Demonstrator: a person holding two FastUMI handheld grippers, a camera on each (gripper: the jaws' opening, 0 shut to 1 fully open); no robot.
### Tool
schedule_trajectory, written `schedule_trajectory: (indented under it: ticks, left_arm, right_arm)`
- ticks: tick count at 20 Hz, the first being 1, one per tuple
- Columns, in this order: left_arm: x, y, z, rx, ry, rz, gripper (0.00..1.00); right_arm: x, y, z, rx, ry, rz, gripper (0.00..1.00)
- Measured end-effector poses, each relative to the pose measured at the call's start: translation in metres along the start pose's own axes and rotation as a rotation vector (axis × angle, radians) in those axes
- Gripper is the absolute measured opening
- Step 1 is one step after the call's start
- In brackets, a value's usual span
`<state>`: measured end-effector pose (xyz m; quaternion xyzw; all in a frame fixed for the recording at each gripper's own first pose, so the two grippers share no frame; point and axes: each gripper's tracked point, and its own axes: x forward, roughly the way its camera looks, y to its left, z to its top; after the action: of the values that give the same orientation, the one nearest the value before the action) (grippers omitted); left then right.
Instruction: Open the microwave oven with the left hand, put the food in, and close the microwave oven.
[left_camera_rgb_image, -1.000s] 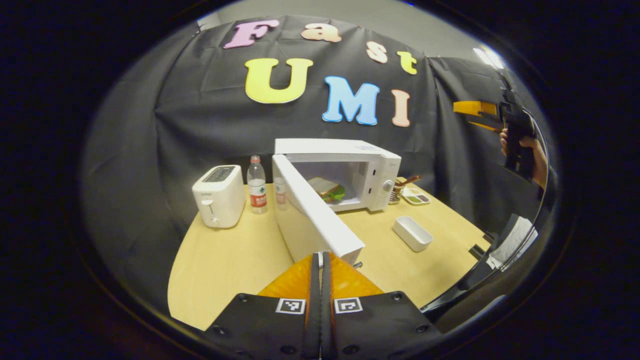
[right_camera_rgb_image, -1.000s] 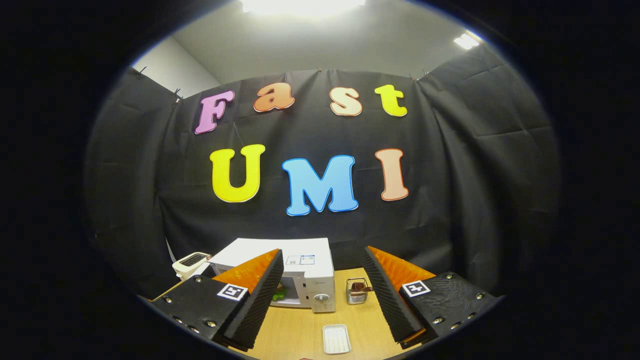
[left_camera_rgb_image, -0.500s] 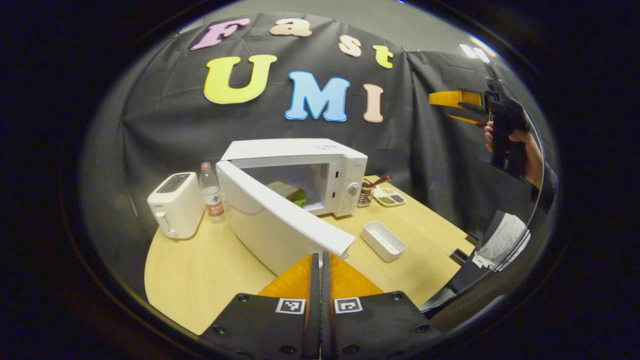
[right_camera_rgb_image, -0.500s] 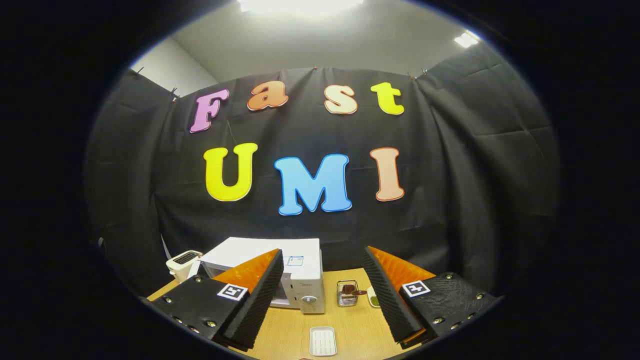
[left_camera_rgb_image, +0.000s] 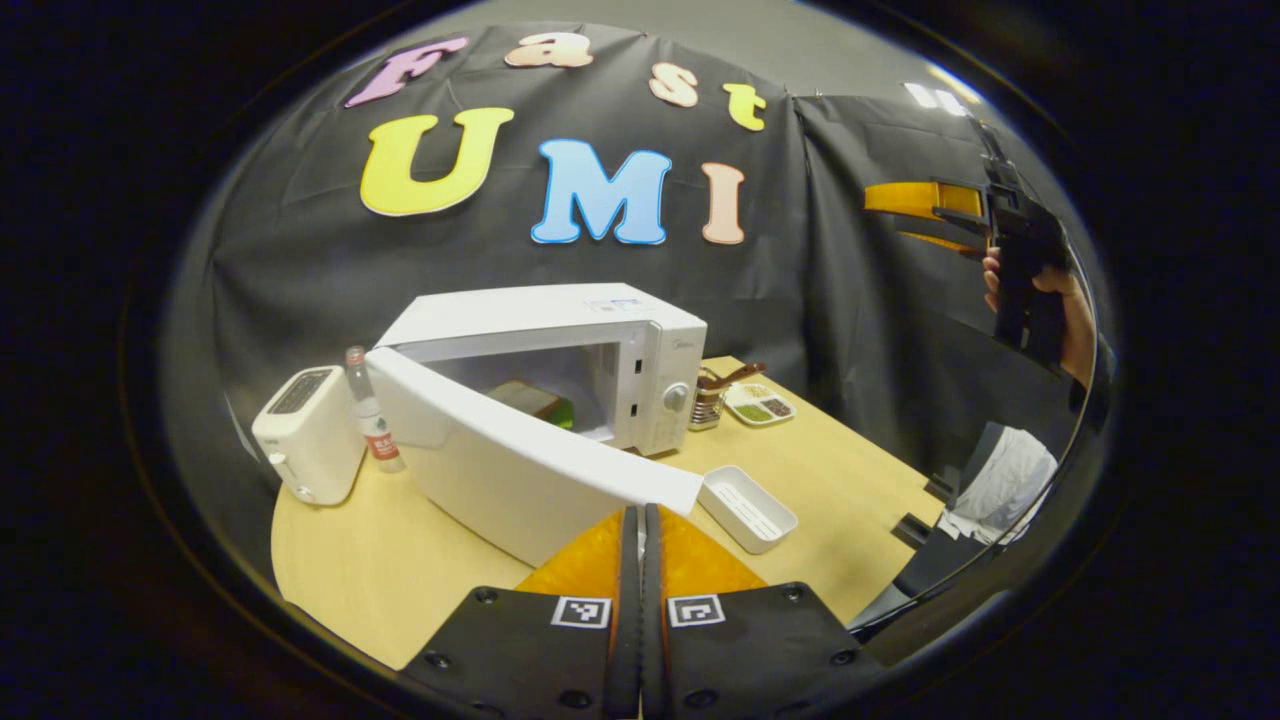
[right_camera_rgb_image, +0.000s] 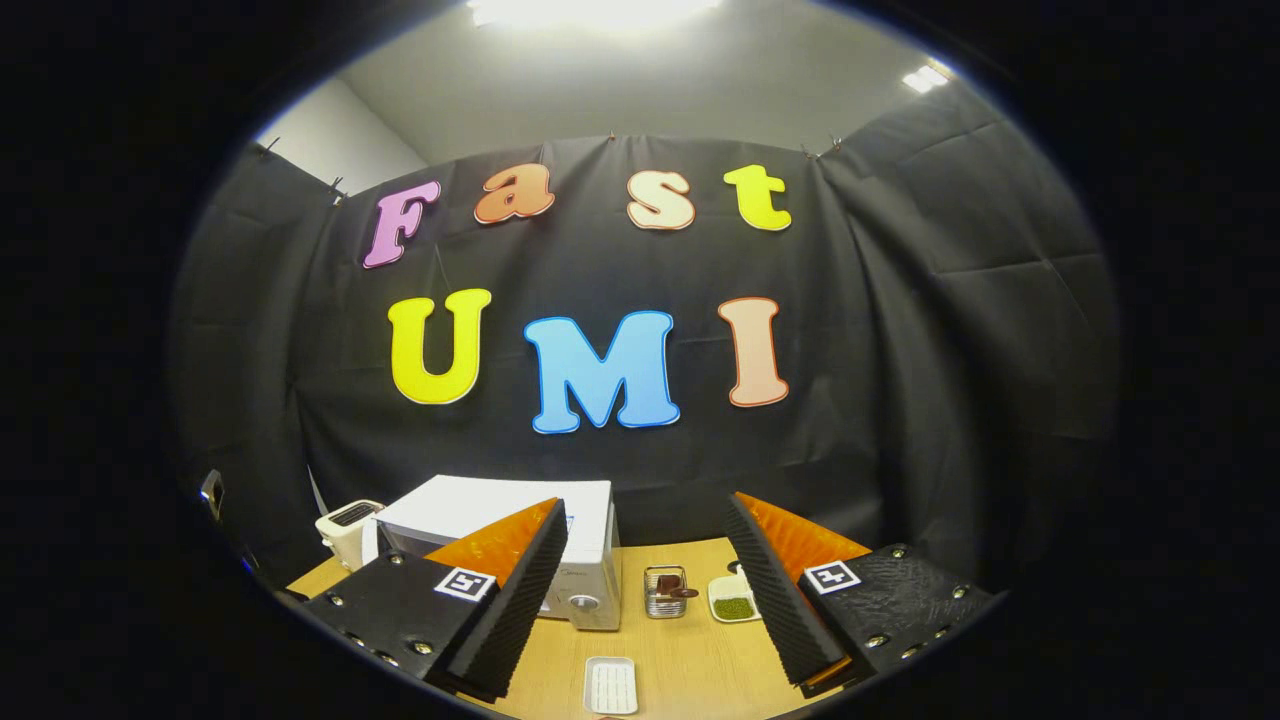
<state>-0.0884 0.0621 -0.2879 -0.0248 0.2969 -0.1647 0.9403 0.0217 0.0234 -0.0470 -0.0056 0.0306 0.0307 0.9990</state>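
Table (left_camera_rgb_image: 400, 560) | microwave door (left_camera_rgb_image: 520, 465) ajar | left claw (left_camera_rgb_image: 640, 520) closed against door edge

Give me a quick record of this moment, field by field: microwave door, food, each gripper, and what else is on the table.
microwave door: partly open
food: inside microwave
left gripper: shut, at door's free edge
right gripper: open, empty, raised
table: toaster, water bottle, white tray, utensil basket, compartment dish

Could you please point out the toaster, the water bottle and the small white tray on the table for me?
Toaster (left_camera_rgb_image: 305, 435): left gripper view, on its front face.
Water bottle (left_camera_rgb_image: 366, 405): left gripper view, on its clear body above the label.
White tray (left_camera_rgb_image: 748, 508): left gripper view, on its ribbed inside floor.
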Motion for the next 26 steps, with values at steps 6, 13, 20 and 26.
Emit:
schedule_trajectory:
  ticks: [6, 13, 20, 26]
  left_arm:
    - [0.035, -0.011, 0.016, 0.004, 0.0, -0.007, 0.07]
    - [0.082, -0.017, 0.038, 0.024, 0.003, 0.011, 0.07]
    - [0.13, -0.024, 0.054, 0.009, 0.015, 0.011, 0.07]
    - [0.164, -0.017, 0.072, -0.029, 0.001, 0.017, 0.07]
  right_arm:
    - [0.005, -0.022, 0.013, -0.043, -0.047, -0.01, 0.96]
    - [0.018, -0.04, 0.008, -0.033, -0.033, -0.013, 0.96]
    - [0.025, -0.069, 0.001, -0.008, -0.024, -0.037, 0.96]
    - [0.03, -0.091, -0.006, -0.006, -0.006, -0.075, 0.96]
